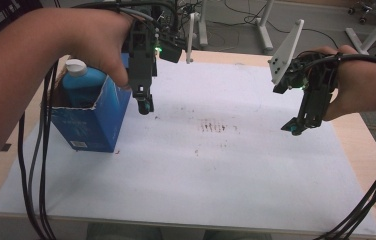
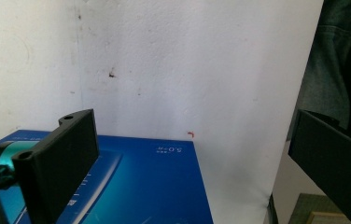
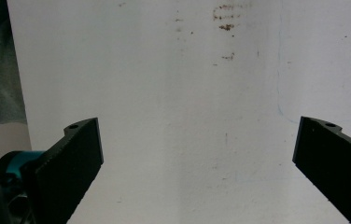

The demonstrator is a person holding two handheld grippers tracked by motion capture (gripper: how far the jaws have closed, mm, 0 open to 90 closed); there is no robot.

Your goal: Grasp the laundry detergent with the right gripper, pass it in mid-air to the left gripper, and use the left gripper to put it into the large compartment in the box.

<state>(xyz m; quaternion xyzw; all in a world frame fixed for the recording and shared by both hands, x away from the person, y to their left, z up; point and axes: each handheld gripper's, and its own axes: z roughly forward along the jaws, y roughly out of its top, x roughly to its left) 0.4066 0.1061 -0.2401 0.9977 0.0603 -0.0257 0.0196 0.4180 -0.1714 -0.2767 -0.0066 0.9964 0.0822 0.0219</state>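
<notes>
I read only "5.0" on the blue carton (image 1: 93,117), which stands at the counter's (image 1: 216,165) left with a white-capped bottle (image 1: 78,77) inside. My left claw (image 1: 146,105) hangs spread just beside it; my right claw (image 1: 296,127) hangs spread, well apart.

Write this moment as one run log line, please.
left gripper: open, beside blue box | right gripper: open, above white sheet | blue bottle: upright in box | nothing held

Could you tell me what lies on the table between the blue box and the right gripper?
Bare white sheet with brownish stains, seen in the high view between blue box and right gripper.
</notes>
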